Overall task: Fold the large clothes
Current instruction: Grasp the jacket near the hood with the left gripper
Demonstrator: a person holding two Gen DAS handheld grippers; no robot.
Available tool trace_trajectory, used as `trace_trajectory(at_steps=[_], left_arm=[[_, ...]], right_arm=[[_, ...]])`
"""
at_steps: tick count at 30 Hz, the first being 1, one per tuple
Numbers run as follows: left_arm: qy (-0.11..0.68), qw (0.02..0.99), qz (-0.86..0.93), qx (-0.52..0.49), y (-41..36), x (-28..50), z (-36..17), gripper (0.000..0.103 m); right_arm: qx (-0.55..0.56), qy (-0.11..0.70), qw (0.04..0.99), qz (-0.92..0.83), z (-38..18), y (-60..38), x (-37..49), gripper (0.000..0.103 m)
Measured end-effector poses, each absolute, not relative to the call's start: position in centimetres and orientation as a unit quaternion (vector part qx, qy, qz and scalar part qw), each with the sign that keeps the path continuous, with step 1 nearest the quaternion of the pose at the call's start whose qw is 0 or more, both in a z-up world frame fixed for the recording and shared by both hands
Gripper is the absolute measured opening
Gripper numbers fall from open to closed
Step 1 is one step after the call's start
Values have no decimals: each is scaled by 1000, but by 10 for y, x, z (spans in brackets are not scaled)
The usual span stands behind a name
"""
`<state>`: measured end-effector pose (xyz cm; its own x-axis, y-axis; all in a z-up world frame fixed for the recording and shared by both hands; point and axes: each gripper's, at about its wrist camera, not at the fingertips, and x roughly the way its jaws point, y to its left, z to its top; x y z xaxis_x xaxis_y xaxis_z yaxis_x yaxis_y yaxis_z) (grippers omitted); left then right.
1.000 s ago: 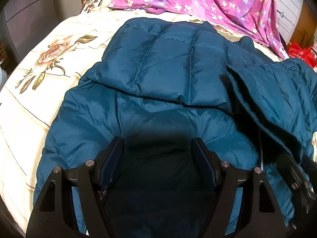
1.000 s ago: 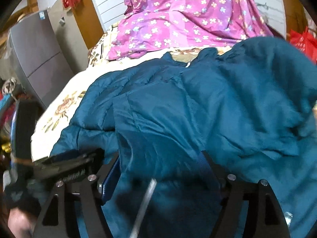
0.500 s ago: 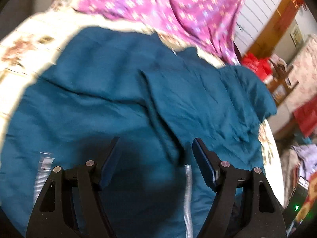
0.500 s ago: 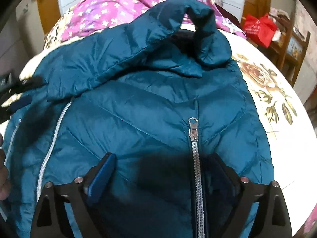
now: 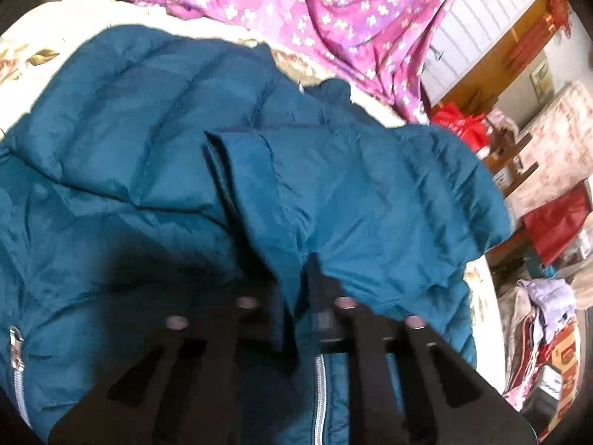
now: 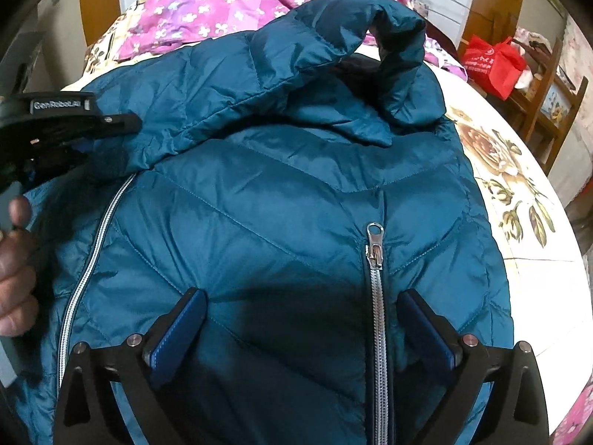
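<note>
A teal quilted down jacket (image 6: 281, 193) lies on the floral bed cover, front up, with silver zippers (image 6: 376, 296). One sleeve (image 6: 281, 70) is folded across its upper part. My left gripper (image 5: 296, 293) is shut on the sleeve's cuff edge (image 5: 289, 274); it also shows at the left of the right wrist view (image 6: 111, 126), pinching the sleeve end. My right gripper (image 6: 302, 330) is open and empty, hovering low over the jacket's front, its blue pads (image 6: 178, 337) on either side of the pocket zipper.
A purple flowered cloth (image 5: 333, 11) lies at the far end of the bed. The bed cover (image 6: 519, 185) shows bare at the right. Red bags (image 6: 493, 63), a wooden chair and clutter stand beyond the bed's right edge.
My left gripper has closed on the sleeve cuff; it was open before. The right gripper has swung right and now sits over the jacket's front zipper.
</note>
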<state>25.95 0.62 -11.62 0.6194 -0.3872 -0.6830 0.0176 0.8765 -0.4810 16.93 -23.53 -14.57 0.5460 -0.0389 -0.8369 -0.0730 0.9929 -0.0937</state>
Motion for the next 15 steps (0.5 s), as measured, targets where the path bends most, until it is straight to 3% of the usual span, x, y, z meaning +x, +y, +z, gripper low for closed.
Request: trace_trajectory(at_steps=[7, 13, 15], left_arm=[[315, 928, -33, -195, 63, 267, -56, 5], [355, 912, 28, -204, 107, 316, -89, 5], [371, 908, 34, -191, 108, 325, -98, 9]], right_arm=[[-60, 474, 879, 6, -146, -233, 170, 103], [-57, 471, 880, 7, -147, -234, 168, 103], [-57, 471, 880, 7, -146, -233, 168, 103]])
